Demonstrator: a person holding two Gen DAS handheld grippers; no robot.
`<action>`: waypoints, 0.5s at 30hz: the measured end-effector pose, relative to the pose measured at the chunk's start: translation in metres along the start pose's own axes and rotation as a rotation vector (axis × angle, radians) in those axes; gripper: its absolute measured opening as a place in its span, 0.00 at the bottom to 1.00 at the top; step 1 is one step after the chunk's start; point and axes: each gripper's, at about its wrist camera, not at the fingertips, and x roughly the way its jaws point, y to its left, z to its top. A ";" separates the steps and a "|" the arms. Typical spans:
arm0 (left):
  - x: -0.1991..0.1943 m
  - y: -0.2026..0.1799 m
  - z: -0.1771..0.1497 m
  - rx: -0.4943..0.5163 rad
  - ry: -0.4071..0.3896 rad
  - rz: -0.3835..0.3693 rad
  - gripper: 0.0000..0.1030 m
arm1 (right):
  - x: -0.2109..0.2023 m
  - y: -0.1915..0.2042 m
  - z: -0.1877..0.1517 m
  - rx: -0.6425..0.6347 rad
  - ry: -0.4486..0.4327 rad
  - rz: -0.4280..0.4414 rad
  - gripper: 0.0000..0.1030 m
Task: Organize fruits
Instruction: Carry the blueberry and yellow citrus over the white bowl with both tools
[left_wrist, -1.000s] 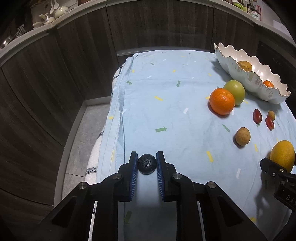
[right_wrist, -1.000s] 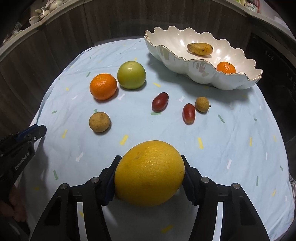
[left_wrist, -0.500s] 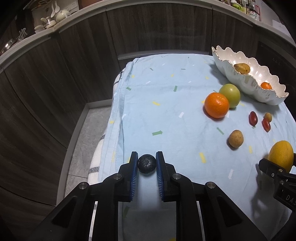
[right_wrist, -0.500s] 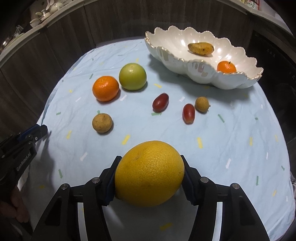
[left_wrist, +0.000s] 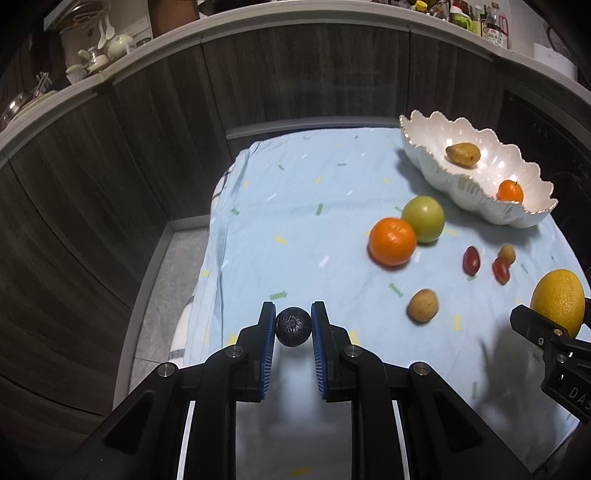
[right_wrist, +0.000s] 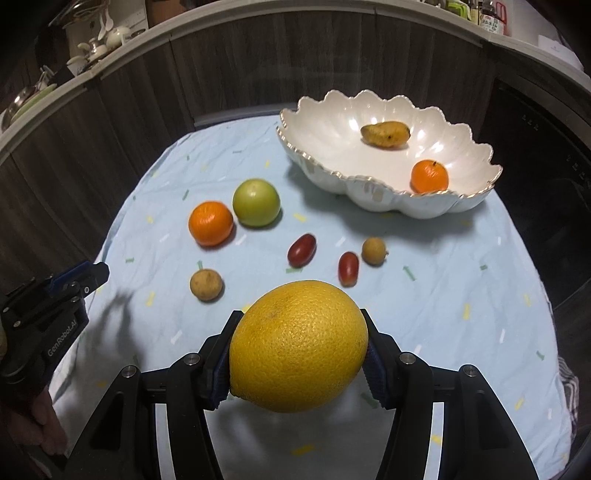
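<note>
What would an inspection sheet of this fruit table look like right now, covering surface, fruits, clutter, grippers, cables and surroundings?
Surface: pale blue cloth with confetti print, wrinkled.
Job's things: white scalloped bowl holds a brownish fruit and a small orange. On the cloth: orange, green fruit, two red oval fruits, two small tan fruits.
Clutter: nothing seen.
Grippers: left gripper shut on a small dark ball; right gripper shut on a large yellow citrus.
Cables: nothing seen.
Surroundings: dark wood panels, shelf crockery.

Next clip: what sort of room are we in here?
Most likely a home kitchen: a countertop with teapots and cups, bottles, dark wood cabinet fronts, and a cloth-covered table with fruit.
</note>
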 end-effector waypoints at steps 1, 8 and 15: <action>-0.002 -0.002 0.002 0.001 -0.002 -0.002 0.20 | -0.003 -0.002 0.002 0.001 -0.008 -0.002 0.57; -0.012 -0.021 0.016 0.009 -0.012 -0.016 0.20 | -0.015 -0.016 0.015 0.003 -0.055 -0.014 0.57; -0.020 -0.045 0.034 0.032 -0.029 -0.039 0.20 | -0.023 -0.038 0.028 0.010 -0.090 -0.033 0.57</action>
